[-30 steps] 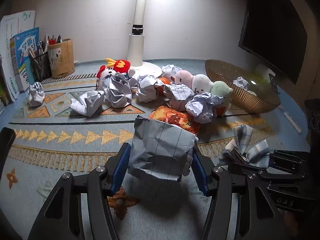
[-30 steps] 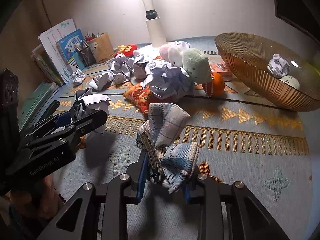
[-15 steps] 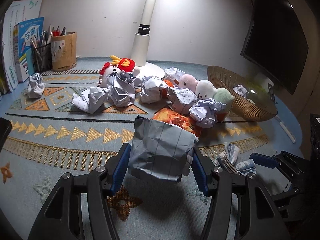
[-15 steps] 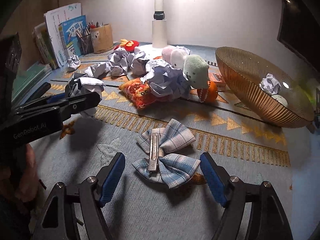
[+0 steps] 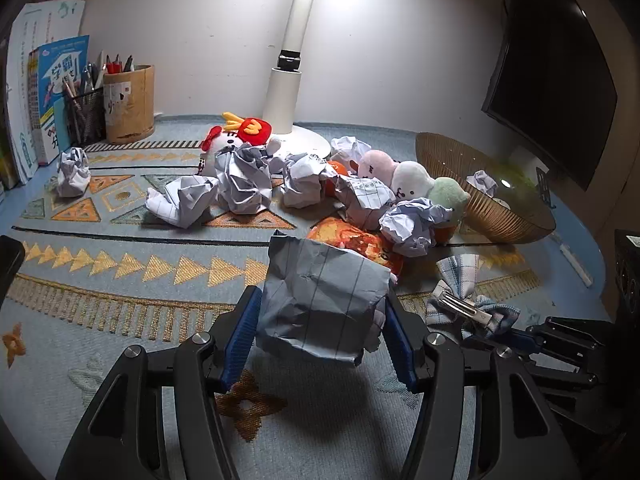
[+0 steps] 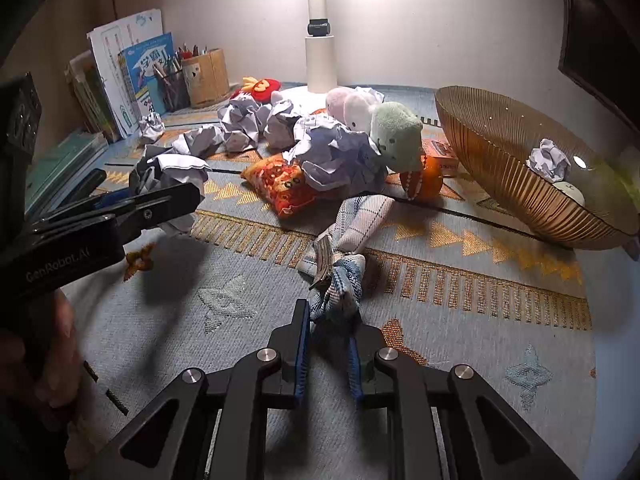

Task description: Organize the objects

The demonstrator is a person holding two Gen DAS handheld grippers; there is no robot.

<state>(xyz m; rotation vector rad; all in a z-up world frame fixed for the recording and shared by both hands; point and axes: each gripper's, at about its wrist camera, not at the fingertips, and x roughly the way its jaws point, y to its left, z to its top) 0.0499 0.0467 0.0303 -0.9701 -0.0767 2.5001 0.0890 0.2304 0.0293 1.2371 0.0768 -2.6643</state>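
Barely begun: one paper ball (image 6: 549, 159) lies in the amber bowl (image 6: 500, 168). Left gripper (image 5: 320, 328) has its jaws clamped on a crumpled sheet (image 5: 324, 304); right gripper (image 6: 328, 344) jaws, just closed, pinch the plaid hair bow (image 6: 348, 240). Paper wads (image 5: 240, 184) and plush toys (image 5: 412, 180) litter the worktop (image 5: 120, 280).

Crumpled lined paper (image 5: 320, 300) lifted; plaid bow clip (image 6: 344, 256) pinched, on mat.

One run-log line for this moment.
left gripper: shut on crumpled paper | right gripper: just closed on plaid bow clip
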